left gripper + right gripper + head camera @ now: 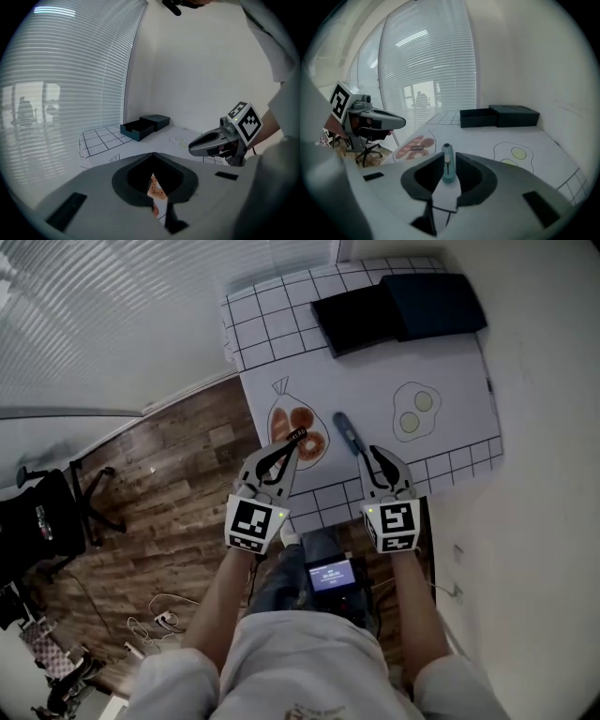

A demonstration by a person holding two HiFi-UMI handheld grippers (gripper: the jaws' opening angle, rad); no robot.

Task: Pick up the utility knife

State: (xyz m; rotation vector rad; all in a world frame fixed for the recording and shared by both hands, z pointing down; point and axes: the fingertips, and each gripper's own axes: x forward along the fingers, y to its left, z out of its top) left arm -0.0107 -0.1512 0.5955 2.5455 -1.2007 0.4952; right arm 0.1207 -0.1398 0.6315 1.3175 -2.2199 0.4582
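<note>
**A:** Nearest the lens is the person's shirt (309,652), bottom centre of the head view, with both forearms reaching up the frame from it. Where is the knife?

**B:** The knife (348,434) lies flat on the tabletop (450,437), at the centre of the head view, between the sausage drawing (314,442) on its left and the egg drawing (414,411) on its right. Nothing touches it.

**A:** And the 2 tongs?

**B:** The right tongs (376,456) sit just below the knife in the frame, spread, with a clear gap between them. In the right gripper view the knife shows through that gap at centre frame, lined up with the tips but, as far as I can judge, ahead of the pads. The left tongs (298,434) are pressed together at the tips and hold nothing. They hang over the sausage drawing, centre left.

**A:** How far along, then?

**B:** Early, I'd say. The tongs look lined up and ready, but the knife is not yet gripped or lifted. The right tongs need to straddle the handle, close on it and raise it.

**A:** Anything in the way?

**B:** No. A dark box (403,310) sits at the upper right, well apart.
</note>
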